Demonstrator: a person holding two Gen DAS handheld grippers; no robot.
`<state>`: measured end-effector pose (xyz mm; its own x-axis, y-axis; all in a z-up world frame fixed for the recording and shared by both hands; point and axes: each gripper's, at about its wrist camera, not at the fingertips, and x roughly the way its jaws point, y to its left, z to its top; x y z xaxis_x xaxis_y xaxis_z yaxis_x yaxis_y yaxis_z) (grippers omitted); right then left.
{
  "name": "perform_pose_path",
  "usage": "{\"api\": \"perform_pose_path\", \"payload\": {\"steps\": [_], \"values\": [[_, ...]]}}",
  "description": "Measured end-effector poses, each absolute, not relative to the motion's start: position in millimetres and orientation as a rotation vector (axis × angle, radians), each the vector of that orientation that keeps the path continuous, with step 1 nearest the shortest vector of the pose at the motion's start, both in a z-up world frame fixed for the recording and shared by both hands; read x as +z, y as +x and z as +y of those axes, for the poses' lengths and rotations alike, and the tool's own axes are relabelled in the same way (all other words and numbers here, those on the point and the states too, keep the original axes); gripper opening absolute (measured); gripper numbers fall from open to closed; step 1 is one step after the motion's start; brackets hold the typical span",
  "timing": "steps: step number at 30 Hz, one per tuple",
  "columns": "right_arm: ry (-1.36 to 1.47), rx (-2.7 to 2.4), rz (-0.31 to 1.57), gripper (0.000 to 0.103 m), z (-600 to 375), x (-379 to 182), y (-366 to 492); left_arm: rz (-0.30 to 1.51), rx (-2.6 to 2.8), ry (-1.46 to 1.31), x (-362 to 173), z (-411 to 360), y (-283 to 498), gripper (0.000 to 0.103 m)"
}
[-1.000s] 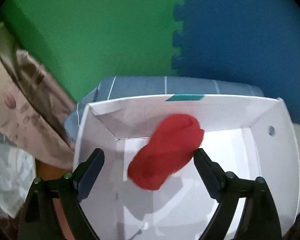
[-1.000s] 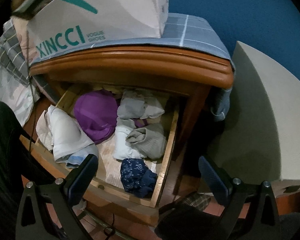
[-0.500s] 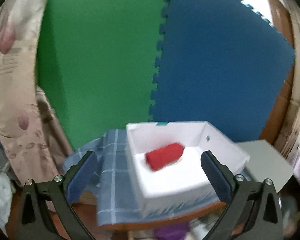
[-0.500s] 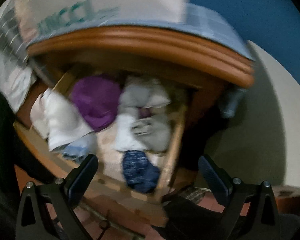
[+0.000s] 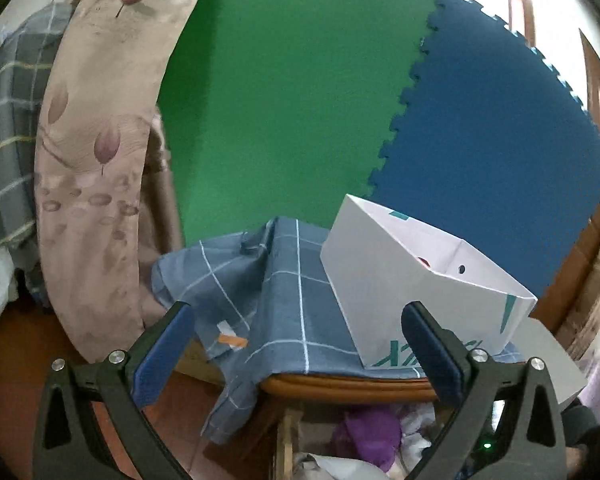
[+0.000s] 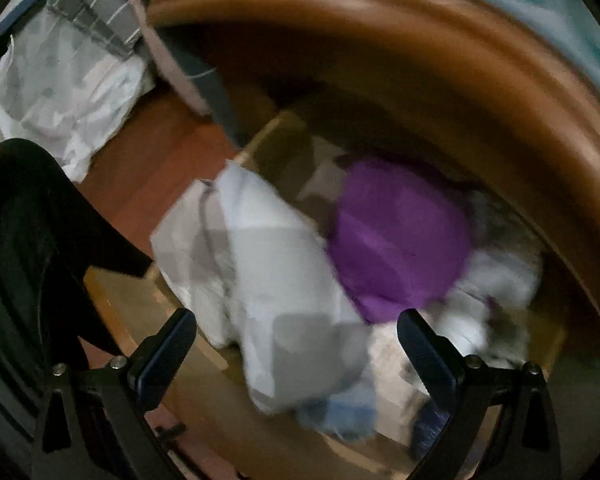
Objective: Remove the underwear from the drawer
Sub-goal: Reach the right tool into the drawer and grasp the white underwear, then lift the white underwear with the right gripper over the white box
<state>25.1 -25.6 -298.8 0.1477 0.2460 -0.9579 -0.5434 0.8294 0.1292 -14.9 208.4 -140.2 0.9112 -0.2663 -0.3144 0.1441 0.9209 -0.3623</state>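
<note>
The purple underwear [image 6: 400, 236], a rounded bundle with no marked long axis, lay in the open drawer [image 6: 260, 140] under the overhanging wooden top [image 6: 440, 40] of the cabinet. In the blurred right wrist view it sat ahead of the right gripper [image 6: 296, 340], offset toward the right-hand finger. A pale folded garment [image 6: 268, 280] lay just beside it and directly between the fingers, with a light blue piece [image 6: 340, 412] at the drawer's near edge. The right gripper's jaws stood wide apart with nothing between the pads, and the tool pointed steeply down into the drawer.

The left gripper [image 5: 296, 340] also stood fully spread and empty. It faced nearly level across the checked cloth [image 5: 284, 280] toward the white box [image 5: 400, 280] on the cabinet top. The same purple bundle [image 5: 368, 432] appeared only at the bottom margin of that view, below its line of aim.

By this layout the right hand was judged the nearer and better aimed. A shift toward its right finger would likely centre the purple bundle and keep the pale garment out of the grasp.
</note>
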Motion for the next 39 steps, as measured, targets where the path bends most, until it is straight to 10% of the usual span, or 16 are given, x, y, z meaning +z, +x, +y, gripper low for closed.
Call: {"api": "perform_pose_path", "payload": {"steps": [10,12,13,15,21,24,27,31,39], "values": [[-0.259,0.53,1.482,0.102,14,-362,50,0.378,-0.21,-0.337,-150,216,-16,0.102],[-0.197,0.547,1.491,0.063,7,-365,52,0.382,-0.199,-0.351,-152,219,-16,0.102],[-0.177,0.551,1.502,0.023,2,-366,52,0.383,-0.194,-0.355,-152,220,-16,0.102],[-0.185,0.543,1.471,0.017,-6,-359,49,0.383,-0.185,-0.362,-153,221,-17,0.102],[-0.136,0.545,1.414,0.015,-30,-338,33,0.39,-0.172,-0.358,-152,218,-13,0.102],[-0.074,0.497,1.402,0.035,-47,-340,39,0.393,-0.178,-0.335,-151,211,-11,0.102],[-0.017,0.443,1.371,0.034,-69,-333,40,0.405,-0.179,-0.305,-152,203,-8,0.102],[-0.096,0.475,1.354,0.013,-64,-331,33,0.415,-0.175,-0.284,-153,199,-4,0.102],[-0.102,0.495,1.133,0.011,-74,-240,-3,0.435,-0.149,-0.286,-156,201,0,0.102]]}}
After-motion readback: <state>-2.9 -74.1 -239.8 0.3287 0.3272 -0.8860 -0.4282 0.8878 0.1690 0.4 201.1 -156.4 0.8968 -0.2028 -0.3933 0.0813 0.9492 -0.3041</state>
